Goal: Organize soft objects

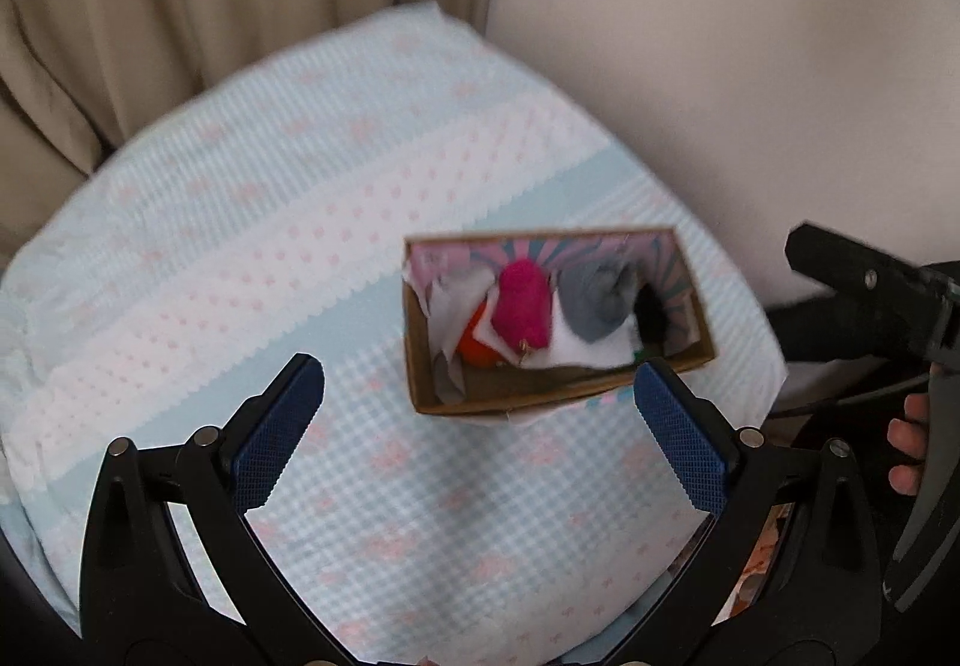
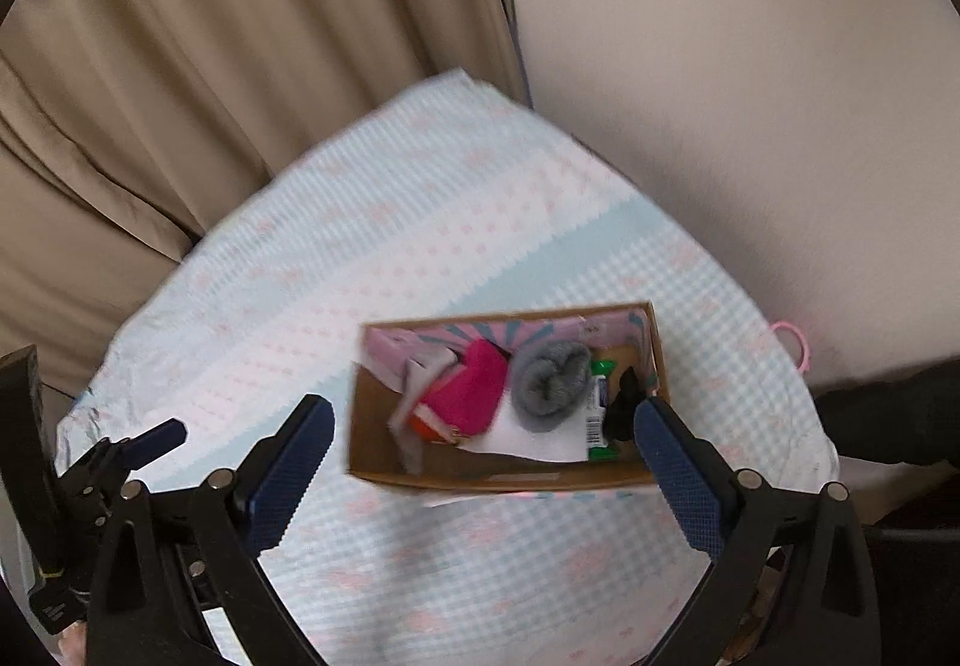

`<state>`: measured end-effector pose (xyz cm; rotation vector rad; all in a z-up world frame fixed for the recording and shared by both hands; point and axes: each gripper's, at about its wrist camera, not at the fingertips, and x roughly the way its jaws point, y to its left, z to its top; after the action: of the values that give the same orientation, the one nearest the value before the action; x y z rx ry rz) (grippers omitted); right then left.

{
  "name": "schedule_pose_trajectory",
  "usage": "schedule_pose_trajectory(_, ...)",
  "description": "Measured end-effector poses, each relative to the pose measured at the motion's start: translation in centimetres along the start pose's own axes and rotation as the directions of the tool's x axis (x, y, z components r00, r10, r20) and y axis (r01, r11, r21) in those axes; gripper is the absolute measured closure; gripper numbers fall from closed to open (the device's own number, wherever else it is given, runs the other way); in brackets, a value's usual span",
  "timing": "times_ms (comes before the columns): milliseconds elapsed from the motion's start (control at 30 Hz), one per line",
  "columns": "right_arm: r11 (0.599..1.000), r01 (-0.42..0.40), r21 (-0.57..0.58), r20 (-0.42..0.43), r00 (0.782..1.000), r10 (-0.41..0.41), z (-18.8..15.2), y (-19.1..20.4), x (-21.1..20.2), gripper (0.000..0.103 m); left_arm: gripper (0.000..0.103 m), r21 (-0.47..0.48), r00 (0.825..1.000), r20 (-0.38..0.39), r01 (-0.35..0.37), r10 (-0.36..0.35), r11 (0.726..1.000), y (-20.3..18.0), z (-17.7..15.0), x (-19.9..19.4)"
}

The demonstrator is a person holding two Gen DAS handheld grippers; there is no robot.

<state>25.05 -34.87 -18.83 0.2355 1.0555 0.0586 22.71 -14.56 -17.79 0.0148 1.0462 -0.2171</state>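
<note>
Cardboard, open-topped and light, the box [image 2: 504, 477] sits on the pale blue checked cloth [image 2: 420, 258], at about four o'clock from its middle, packed with a magenta plush [image 2: 474, 396], a grey rolled knit [image 2: 549, 384] and white fabric [image 2: 534, 441]; these look limp and squashy, best pinched across their bulk. Both the left gripper [image 1: 474, 396] and the right gripper [image 2: 483, 432] hang above it with jaws spread wide and nothing between the pads. Only the right wrist view shows the green-edged packet [image 2: 597, 414] at the box's three o'clock end and the pink loop [image 2: 795, 345] off the cloth, while the left wrist view alone catches the person's fingers [image 1: 906, 450] at three o'clock.
</note>
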Motion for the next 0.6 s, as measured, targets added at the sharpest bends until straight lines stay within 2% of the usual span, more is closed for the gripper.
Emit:
schedule_pose_trajectory(100, 1.0, 0.015, -0.011, 0.091, 0.996, -0.014, -0.8, 2.4, -5.1, 0.003, 0.0, 0.008, 0.995, 0.102, 0.015, -0.016, 1.0, 0.6, 0.0, -5.2)
schedule_pose_trajectory(200, 0.998, 0.051, -0.031, 0.187, 0.981, -0.044, -2.3, 4.8, -9.6, 0.003, 0.0, 0.023, 0.978, 0.206, 0.013, -0.018, 1.0, 1.4, -0.4, -10.3)
schedule_pose_trajectory(400, 0.991, 0.123, -0.051, 0.324, 0.941, -0.101, -5.1, 8.4, -15.0, 0.001, 0.0, 0.054, 0.929, 0.37, 0.005, -0.025, 0.999, 3.4, -2.7, -18.0)
schedule_pose_trajectory(600, 0.982, 0.182, -0.054, 0.44, 0.887, -0.14, -8.4, 11.3, -18.5, 0.001, 0.0, 0.06, 0.886, 0.462, 0.008, -0.035, 0.998, 5.2, -5.5, -22.5)
